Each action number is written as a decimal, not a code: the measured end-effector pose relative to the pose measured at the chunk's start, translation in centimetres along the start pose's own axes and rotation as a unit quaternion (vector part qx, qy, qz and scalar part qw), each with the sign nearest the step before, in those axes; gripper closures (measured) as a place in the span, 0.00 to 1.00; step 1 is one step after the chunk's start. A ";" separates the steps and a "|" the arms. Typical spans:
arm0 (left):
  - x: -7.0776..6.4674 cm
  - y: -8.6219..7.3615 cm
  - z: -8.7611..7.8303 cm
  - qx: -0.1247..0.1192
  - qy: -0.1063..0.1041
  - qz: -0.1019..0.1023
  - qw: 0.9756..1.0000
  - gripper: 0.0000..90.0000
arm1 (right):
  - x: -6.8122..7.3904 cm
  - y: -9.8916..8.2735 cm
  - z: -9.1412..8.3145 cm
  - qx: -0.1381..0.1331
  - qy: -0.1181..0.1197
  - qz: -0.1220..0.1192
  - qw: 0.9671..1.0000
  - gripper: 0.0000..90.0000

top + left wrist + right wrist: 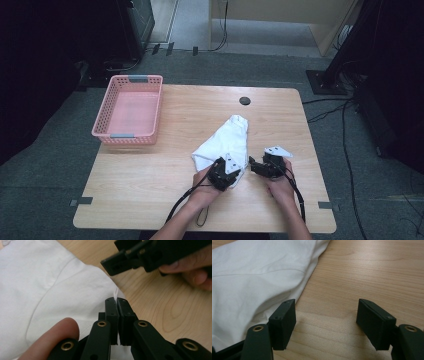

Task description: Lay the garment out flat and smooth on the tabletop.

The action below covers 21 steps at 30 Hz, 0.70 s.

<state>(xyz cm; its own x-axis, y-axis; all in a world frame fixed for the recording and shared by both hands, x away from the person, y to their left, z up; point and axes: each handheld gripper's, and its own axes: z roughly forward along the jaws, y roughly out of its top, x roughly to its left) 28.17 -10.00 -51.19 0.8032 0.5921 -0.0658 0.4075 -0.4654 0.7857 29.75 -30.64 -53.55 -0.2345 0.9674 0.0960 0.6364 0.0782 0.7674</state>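
Pinching the cloth's [50, 297] near corner, the left gripper [117, 305] has its 2 fingers [111, 315] pressed together, a sliver of white fabric sticking up between the tips. Beside it the right gripper [325, 315] holds its fingers [284, 320] wide over bare bench [367, 272], nothing between them; the cloth edge lies just beside its left finger. From above, the cloth runs away from both grippers toward mid-bench. Farther left stands a pink basket [102, 120], well apart.
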 end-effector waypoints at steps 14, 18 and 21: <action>10.2 -1.0 -6.3 -0.105 0.005 -0.207 0.973 1.00 | 0.2 0.0 0.0 0.003 -0.004 -0.007 1.000 0.35; 10.1 -1.2 -6.5 -0.100 -0.011 -0.207 0.973 1.00 | 0.2 0.0 0.0 0.003 -0.003 -0.009 1.000 0.34; 9.5 -0.9 -6.5 -0.097 -0.020 -0.193 0.976 1.00 | 0.2 0.0 0.0 0.002 -0.001 -0.006 1.000 0.34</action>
<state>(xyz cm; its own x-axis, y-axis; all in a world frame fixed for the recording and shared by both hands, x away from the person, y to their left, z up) 32.58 0.34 -48.50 0.6242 0.6711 -0.3999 0.5958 -0.0778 0.7994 29.68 -30.47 -53.56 -0.2407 0.9668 0.0861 0.6366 0.0903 0.7659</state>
